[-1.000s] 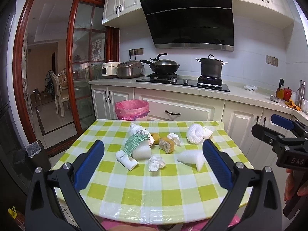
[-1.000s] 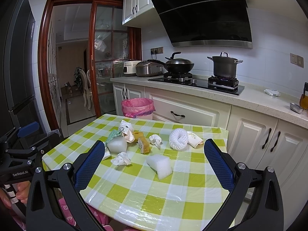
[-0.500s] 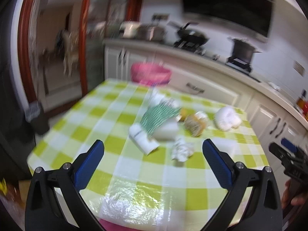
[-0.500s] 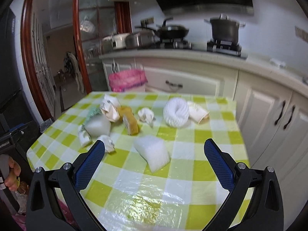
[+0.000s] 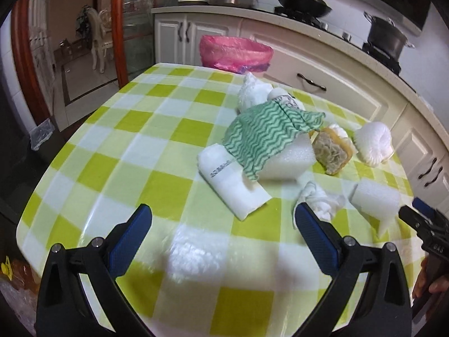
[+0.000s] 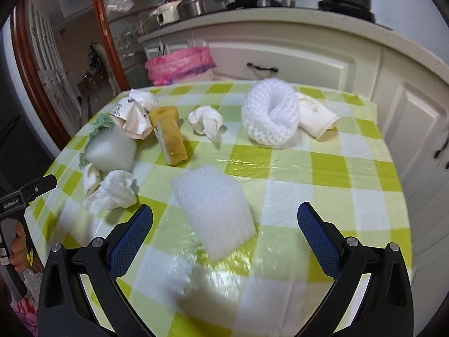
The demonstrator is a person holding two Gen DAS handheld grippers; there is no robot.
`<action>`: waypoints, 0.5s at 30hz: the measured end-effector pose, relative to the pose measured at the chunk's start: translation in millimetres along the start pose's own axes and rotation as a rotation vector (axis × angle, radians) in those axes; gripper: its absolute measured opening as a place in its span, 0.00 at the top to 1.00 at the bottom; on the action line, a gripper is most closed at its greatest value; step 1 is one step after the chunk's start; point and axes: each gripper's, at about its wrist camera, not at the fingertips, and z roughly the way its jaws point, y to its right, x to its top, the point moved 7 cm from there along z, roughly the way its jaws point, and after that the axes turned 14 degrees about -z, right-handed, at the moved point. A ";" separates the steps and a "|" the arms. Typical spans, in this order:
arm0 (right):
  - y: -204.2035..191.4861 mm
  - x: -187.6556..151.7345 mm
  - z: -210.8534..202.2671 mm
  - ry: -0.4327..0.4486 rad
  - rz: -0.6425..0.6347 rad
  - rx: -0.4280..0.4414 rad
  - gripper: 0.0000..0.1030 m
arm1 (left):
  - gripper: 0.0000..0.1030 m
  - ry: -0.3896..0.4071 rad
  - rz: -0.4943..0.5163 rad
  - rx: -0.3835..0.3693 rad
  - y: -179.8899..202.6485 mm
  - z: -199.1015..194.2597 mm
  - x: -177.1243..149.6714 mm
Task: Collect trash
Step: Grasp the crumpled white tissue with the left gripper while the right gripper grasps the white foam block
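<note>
We have dropped both wide-open, empty claws, left (image 5: 223,226) and right (image 6: 224,224), toward the checked surface (image 6: 350,174); the foam sheet (image 6: 214,213) lies directly ahead of the right claw, uncollected.

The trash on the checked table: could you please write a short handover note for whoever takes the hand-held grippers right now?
Left hand-held gripper: open, empty, above the near side of the table.
Right hand-held gripper: open, empty, lined up with the white foam piece lying between its fingers' line.
Trash on the table: green wavy cloth draped over a foam block, folded white packet, crumpled tissue, yellow sponge, white mesh ring, paper cup.
Pink-lined bin stands beyond the table's far edge.
Done: nothing held; I cannot see into the bin.
Left: pick up every piece and bin it.
</note>
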 end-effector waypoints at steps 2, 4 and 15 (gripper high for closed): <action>-2.4 3.9 14.3 -0.030 -0.022 0.013 0.06 | 0.04 -0.019 0.036 0.004 5.5 7.8 -1.1; -4.6 8.1 25.2 -0.039 -0.046 0.023 0.06 | 0.04 -0.025 0.070 0.004 10.1 11.9 -2.7; -10.6 3.1 41.5 -0.035 -0.124 0.101 0.42 | 0.10 -0.086 0.183 -0.119 66.5 19.1 -32.1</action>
